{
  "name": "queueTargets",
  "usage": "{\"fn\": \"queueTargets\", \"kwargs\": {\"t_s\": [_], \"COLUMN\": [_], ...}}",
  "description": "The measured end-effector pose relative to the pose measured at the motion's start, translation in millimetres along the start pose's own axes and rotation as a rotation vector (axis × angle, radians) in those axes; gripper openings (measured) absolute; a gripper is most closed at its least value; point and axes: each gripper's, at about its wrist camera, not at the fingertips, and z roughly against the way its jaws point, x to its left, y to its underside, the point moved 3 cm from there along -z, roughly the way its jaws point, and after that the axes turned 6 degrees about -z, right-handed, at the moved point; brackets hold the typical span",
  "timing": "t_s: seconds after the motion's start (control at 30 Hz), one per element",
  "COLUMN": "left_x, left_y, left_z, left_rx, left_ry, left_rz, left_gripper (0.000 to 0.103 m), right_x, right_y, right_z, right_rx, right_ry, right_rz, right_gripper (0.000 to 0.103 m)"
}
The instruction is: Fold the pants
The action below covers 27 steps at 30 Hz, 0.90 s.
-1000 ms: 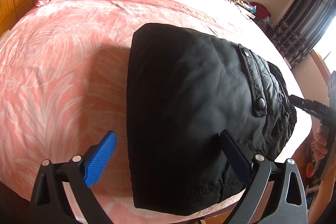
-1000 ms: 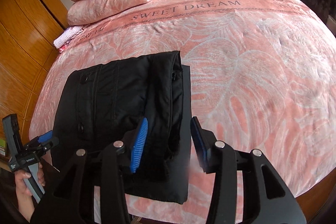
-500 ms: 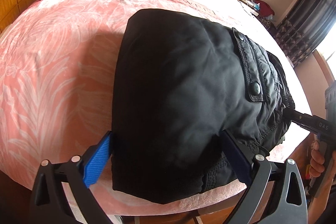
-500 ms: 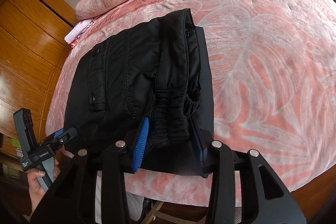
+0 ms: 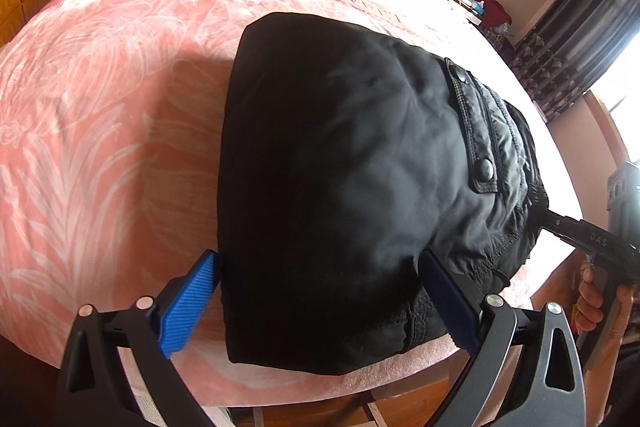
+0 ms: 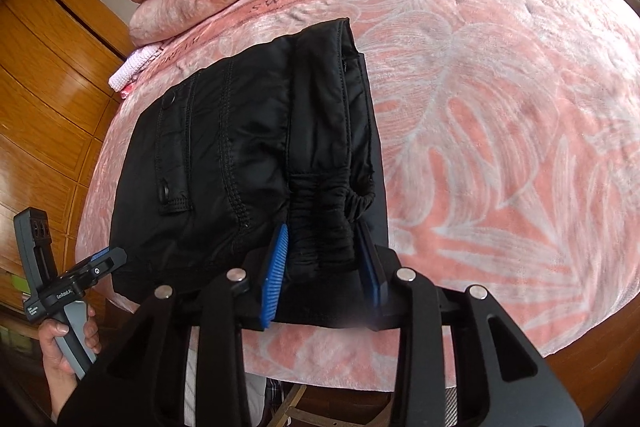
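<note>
Pink bed [image 6: 500, 107] | folded pants [image 6: 248, 147] at near edge, long axis across both grippers | right gripper [image 6: 322, 267] just closing, clamped on waistband [image 6: 320, 219] | left gripper [image 5: 320, 291] apart, astride opposite end

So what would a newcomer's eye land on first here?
The black pants, folded into a bulky block at the near edge of the pink bed cover. Next, the right gripper, its blue pads closing in on the gathered elastic waistband, while the left gripper straddles the block's other end, jaws wide.
</note>
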Motion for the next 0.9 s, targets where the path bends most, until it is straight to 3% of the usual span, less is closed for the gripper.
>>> {"fn": "queueTargets", "kwargs": {"t_s": [0.1, 0.2, 0.37, 0.4, 0.43, 0.47, 0.6, 0.73, 0.9], "left_x": [20, 42, 55, 54, 51, 48, 34, 28, 31], "left_y": [-1, -2, -1, -2, -4, -5, -9, -8, -7], "left_z": [-2, -14, -41, -42, -41, -38, -24, -30, -36], "left_rx": [0.004, 0.026, 0.061, 0.054, 0.047, 0.044, 0.026, 0.023, 0.026], "left_ry": [0.124, 0.169, 0.355, 0.363, 0.373, 0.357, 0.309, 0.27, 0.289], "left_rz": [0.081, 0.15, 0.258, 0.268, 0.271, 0.275, 0.254, 0.211, 0.224], "left_gripper": [0.099, 0.099, 0.1, 0.099, 0.091, 0.09, 0.07, 0.068, 0.07], "right_x": [0, -1, -2, -2, -3, -3, -5, -7, -4], "right_y": [1, 2, 3, 3, 2, 1, -6, -7, -3], "right_z": [-1, -4, -6, -6, -6, -5, 10, 1, -10], "right_rx": [0.003, 0.003, 0.004, 0.007, 0.01, 0.01, -0.024, -0.006, 0.016], "right_ry": [0.001, -0.007, -0.011, -0.014, -0.018, -0.021, -0.047, 0.04, 0.081], "right_rz": [0.0, -0.011, -0.017, -0.021, -0.025, -0.025, -0.032, -0.017, 0.002], "right_gripper": [0.034, 0.034, 0.035, 0.035, 0.035, 0.034, 0.033, 0.033, 0.038]}}
